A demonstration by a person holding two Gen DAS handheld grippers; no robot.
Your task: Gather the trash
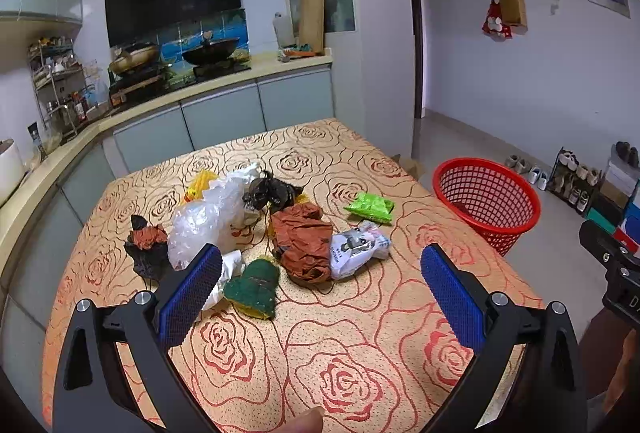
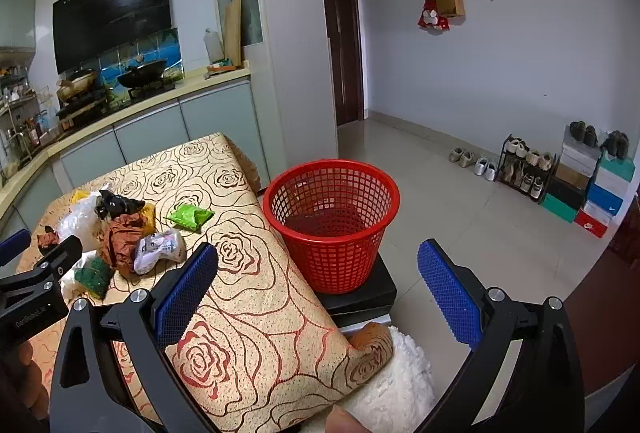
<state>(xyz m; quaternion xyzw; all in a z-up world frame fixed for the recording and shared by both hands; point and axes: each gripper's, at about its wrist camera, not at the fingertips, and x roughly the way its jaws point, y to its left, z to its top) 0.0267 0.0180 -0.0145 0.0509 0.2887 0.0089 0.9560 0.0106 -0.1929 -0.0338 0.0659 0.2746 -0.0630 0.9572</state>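
Trash heaped on rose-patterned counter; red basket beside it; kitchen behind. Both grippers' jaws open, empty.

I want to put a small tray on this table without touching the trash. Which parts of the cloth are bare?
The near strip of the table, between the open left gripper and the green sponge, is bare. So is the right edge toward the red basket, past the green packet. The middle is crowded: clear bag, brown cloth, white packet.
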